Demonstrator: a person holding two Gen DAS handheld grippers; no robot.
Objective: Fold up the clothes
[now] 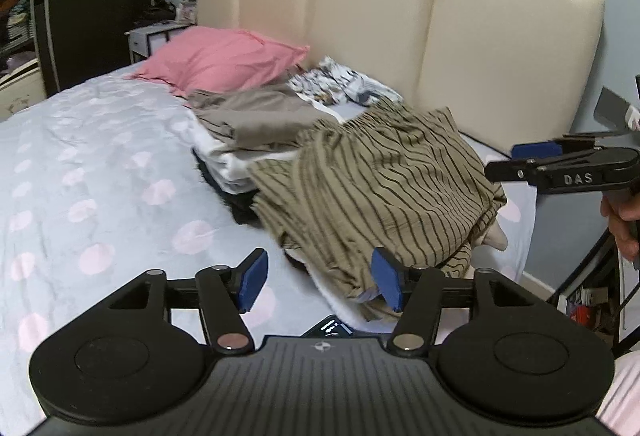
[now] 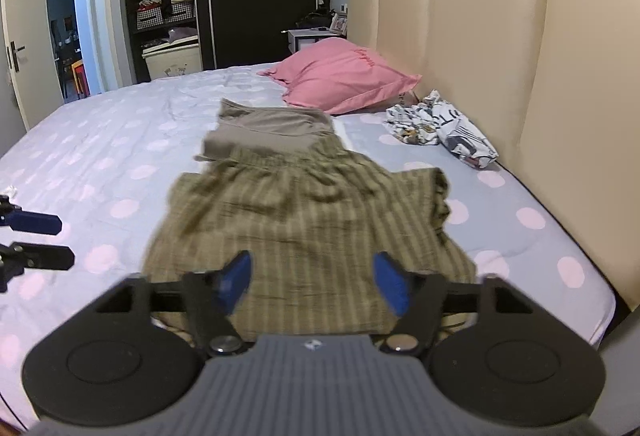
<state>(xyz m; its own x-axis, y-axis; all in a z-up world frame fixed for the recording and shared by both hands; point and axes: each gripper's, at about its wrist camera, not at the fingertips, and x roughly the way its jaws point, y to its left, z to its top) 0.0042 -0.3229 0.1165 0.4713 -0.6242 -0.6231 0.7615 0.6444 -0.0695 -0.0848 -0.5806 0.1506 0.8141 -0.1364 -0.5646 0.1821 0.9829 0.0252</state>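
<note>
Both jaws (wide) above striped garment (image 2: 304,220)

My striped shorts (image 1: 380,180) cover most of the clothes pile; lower layers only peek out. My right gripper (image 1: 520,160) is cut by the frame edge. Wardrobe shelf items (image 2: 168,8) too small to identify.

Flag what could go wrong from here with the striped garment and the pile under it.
1. The striped olive garment lies crumpled over a stack of folded clothes; pulling it could topple the stack.
2. Both the left gripper and right gripper are open and hold nothing, so a one-sided grab may bunch the fabric.
3. Its near edge overhangs the bed's edge and might slide off.
</note>
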